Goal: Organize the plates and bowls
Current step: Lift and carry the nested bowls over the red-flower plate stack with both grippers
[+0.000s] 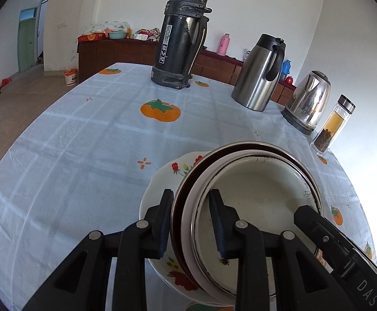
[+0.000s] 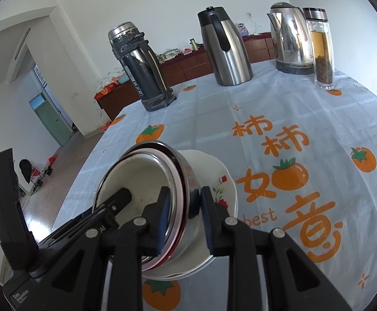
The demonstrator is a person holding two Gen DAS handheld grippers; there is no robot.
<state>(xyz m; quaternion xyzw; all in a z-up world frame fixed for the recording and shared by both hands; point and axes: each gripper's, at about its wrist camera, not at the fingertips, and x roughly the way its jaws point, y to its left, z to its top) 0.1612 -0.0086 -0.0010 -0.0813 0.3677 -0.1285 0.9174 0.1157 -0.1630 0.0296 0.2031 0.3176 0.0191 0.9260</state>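
A steel bowl [image 1: 240,146] with a dark red rim holds a white enamel bowl [image 1: 261,194] nested inside it. Both sit tilted over a white flowered plate [image 1: 162,178] on the tablecloth. My left gripper [image 1: 192,215] is shut on the left rim of the nested bowls, one finger outside and one inside. In the right wrist view my right gripper [image 2: 184,207] is shut on the opposite wall of the steel bowl [image 2: 188,176], with one finger inside the white bowl [image 2: 141,178]. The plate [image 2: 214,165] shows beneath. Each gripper appears in the other's view: the right gripper [image 1: 307,216], the left gripper [image 2: 122,195].
At the far side of the table stand a black thermos [image 1: 180,39], a steel carafe [image 1: 261,75], an electric kettle [image 1: 309,101] and a glass tea bottle [image 1: 333,127]. The blue persimmon tablecloth [image 1: 84,142] drops off at the left edge to the floor.
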